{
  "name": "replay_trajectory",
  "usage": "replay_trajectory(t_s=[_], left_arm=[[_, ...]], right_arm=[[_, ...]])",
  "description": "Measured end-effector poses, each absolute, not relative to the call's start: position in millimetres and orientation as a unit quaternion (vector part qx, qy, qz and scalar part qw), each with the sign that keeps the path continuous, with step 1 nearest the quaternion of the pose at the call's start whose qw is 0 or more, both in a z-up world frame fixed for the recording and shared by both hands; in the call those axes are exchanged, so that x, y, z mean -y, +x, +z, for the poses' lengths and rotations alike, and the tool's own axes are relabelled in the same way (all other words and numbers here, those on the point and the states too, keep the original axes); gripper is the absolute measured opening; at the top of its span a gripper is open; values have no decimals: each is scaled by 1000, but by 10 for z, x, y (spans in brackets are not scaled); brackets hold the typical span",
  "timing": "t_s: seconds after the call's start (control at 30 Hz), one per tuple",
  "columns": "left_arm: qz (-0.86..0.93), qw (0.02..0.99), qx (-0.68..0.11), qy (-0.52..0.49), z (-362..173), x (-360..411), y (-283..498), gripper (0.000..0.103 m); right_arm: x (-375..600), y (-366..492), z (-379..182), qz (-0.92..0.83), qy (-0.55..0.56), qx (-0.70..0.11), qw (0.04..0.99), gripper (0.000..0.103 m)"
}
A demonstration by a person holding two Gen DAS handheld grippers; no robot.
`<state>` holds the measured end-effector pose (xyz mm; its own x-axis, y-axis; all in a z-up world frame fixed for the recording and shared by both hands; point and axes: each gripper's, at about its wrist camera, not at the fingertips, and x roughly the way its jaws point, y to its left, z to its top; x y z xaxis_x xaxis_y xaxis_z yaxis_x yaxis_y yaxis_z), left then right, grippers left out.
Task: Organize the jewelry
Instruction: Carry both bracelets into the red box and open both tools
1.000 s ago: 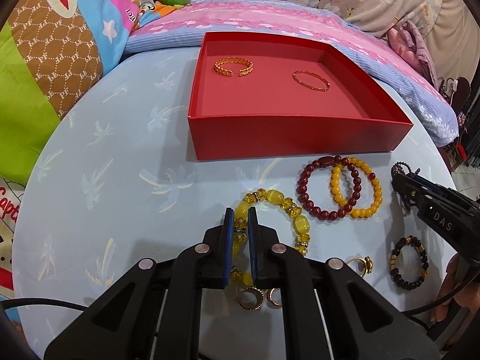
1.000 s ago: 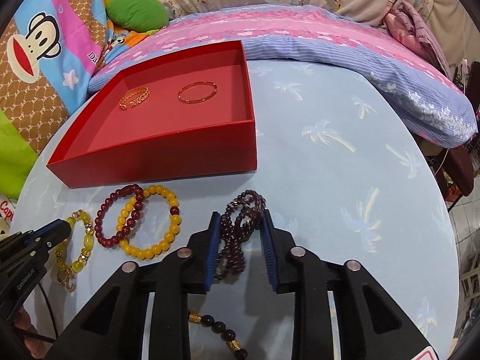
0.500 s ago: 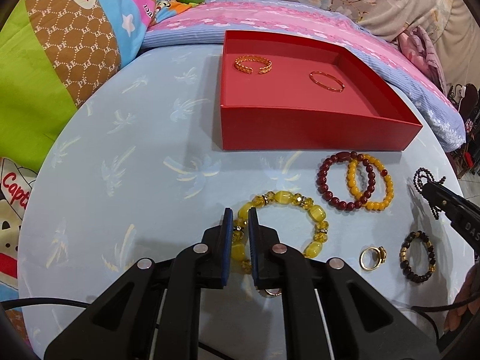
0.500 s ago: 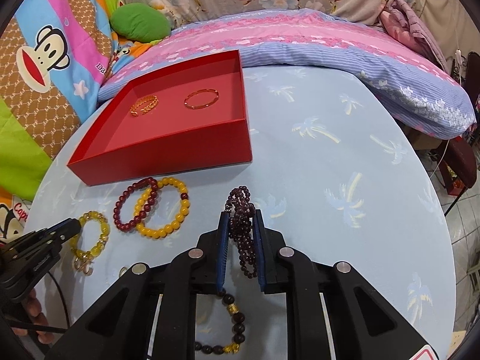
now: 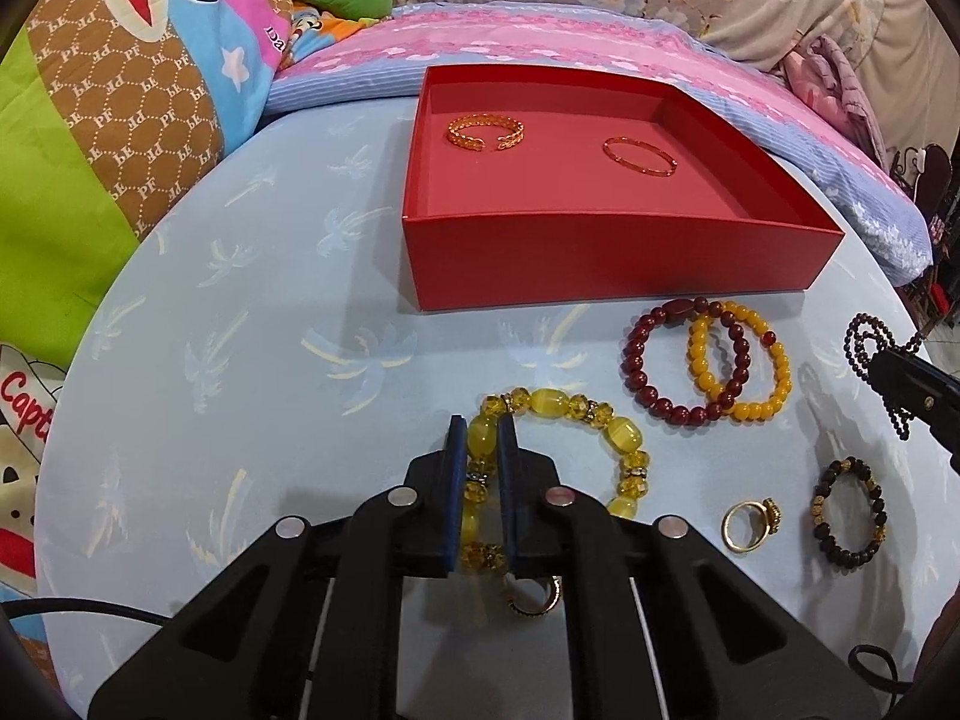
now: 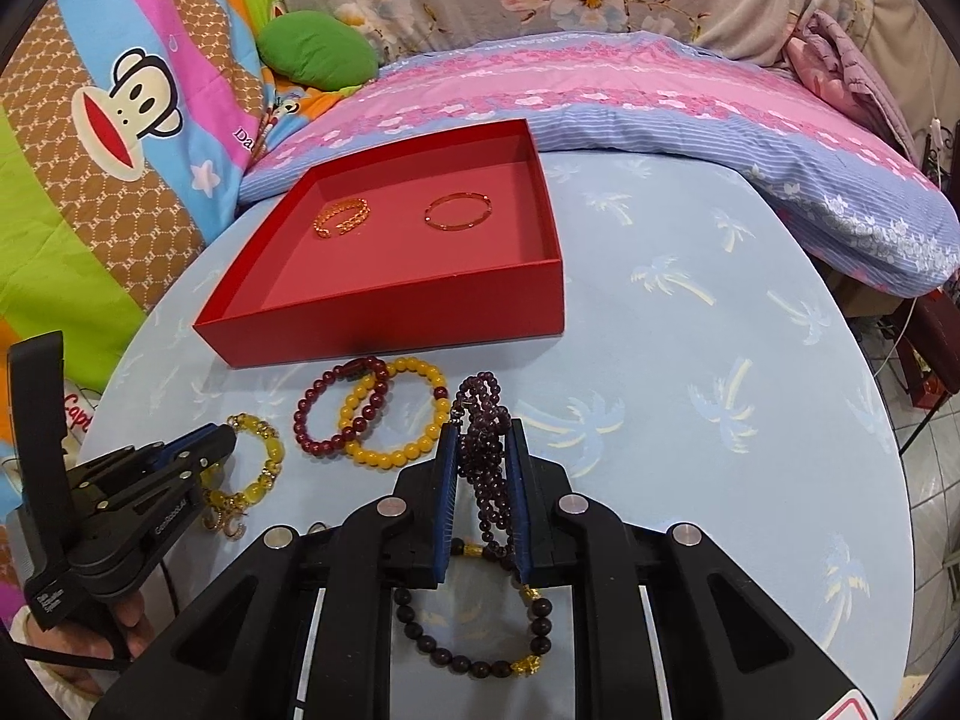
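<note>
A red tray [image 5: 600,264] [image 6: 384,324] at the table's back holds a gold cuff [image 5: 486,133] and a thin gold bangle [image 5: 639,157]. My left gripper [image 5: 482,432] is shut on a yellow bead bracelet [image 5: 621,438], also seen in the right wrist view [image 6: 264,468]. My right gripper [image 6: 483,441] is shut on a dark purple bead strand [image 6: 480,414], lifted above the table; the strand shows at the left wrist view's right edge [image 5: 864,336]. A dark red bracelet [image 5: 645,378] and an amber bracelet [image 5: 774,372] lie overlapped in front of the tray.
A gold ring [image 5: 747,525] and a black-and-gold bead bracelet [image 5: 849,516] [image 6: 480,654] lie on the blue palm-print tablecloth [image 5: 240,360]. Small earrings [image 5: 531,597] lie under my left gripper. Bedding and pillows ring the round table.
Both grippers have risen and pulled back with their bracelets. The purple strand is off the table now, and the right gripper closed on it a second ago.
</note>
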<state>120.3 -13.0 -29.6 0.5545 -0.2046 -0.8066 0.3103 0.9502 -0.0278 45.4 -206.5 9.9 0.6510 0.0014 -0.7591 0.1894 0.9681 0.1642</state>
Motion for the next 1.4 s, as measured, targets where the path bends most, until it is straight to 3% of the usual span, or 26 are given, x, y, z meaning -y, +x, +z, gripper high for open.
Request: replay_trajectory(t_s=[0.4,0.8,1.4], left_arm=[[-204,886,-416,28,275,232,1184,9],[-239,906,-347,30,931,662,1752,9],[-205,892,-403,19,309,531,2546,10]], right_arm=[[2037,540,424,-25,110,-390,914,15],[2154,1314,714,-8,99,-365,926,15],[2145,1957,193,-1,97,-412,906,15]])
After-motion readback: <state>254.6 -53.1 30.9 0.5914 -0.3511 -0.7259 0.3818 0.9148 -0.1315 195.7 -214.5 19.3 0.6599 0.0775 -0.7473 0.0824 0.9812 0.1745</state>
